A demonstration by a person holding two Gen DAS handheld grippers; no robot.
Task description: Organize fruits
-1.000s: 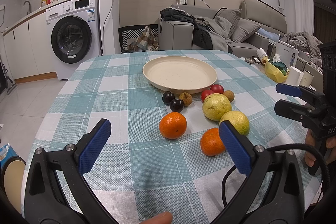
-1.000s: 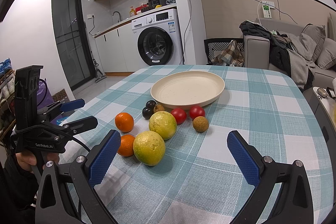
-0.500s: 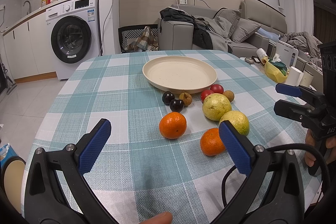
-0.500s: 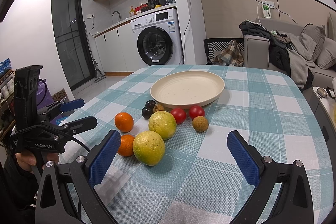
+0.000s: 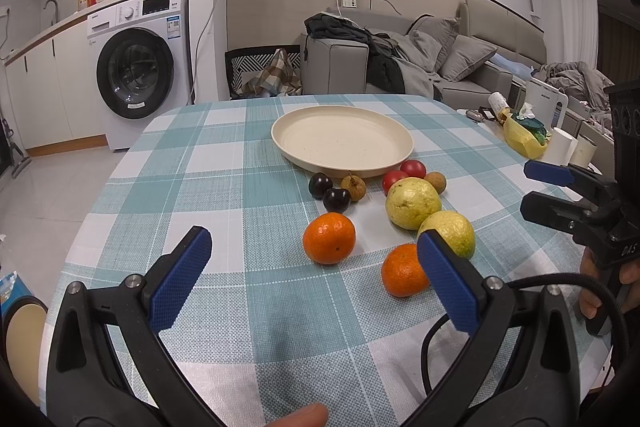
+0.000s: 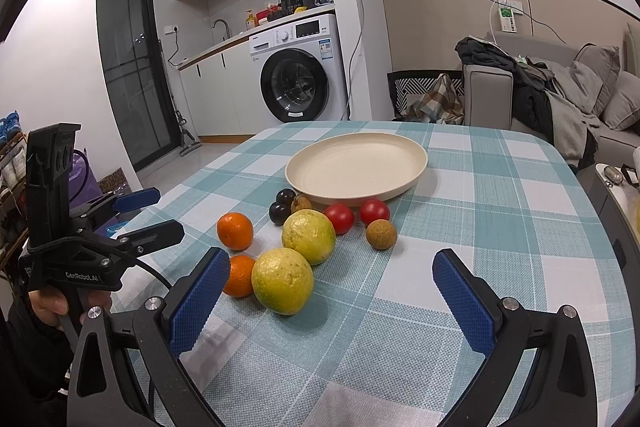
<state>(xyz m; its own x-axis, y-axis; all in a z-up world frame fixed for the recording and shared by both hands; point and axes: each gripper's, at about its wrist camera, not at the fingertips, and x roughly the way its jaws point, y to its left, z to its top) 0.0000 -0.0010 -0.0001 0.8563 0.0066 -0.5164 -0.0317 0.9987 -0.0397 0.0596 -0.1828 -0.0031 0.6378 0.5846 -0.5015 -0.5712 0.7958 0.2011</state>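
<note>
Both of my tools hover at the near edge of the worktop (image 5: 200,163), its checked cloth carrying every fruit. The left gripper (image 5: 312,283) has its jaws released and holds nothing; the right gripper (image 6: 332,291) likewise stands spread and empty.

The task, as I judge it, has not begun: the cream plate (image 6: 356,167) at the far centre carries nothing, and all fruit lies on the cloth just near of it. Two dark plums (image 5: 328,193) and a brown longan (image 5: 354,187) sit at the plate's near rim; two red tomatoes (image 6: 356,215) and a second longan (image 6: 381,234) lie to the right. Nearer me are two yellow-green guavas (image 6: 296,259), touching, with one orange (image 5: 329,238) to the left and another orange (image 5: 402,271) beside the nearest guava. I expect each piece must yet be lifted to the plate.

Legible writing: "GenRobot.AI" on the left tool's body in the right wrist view, and "DAS" on the right tool in the left wrist view. The washing machine (image 6: 300,75) labels are too small to read.
</note>
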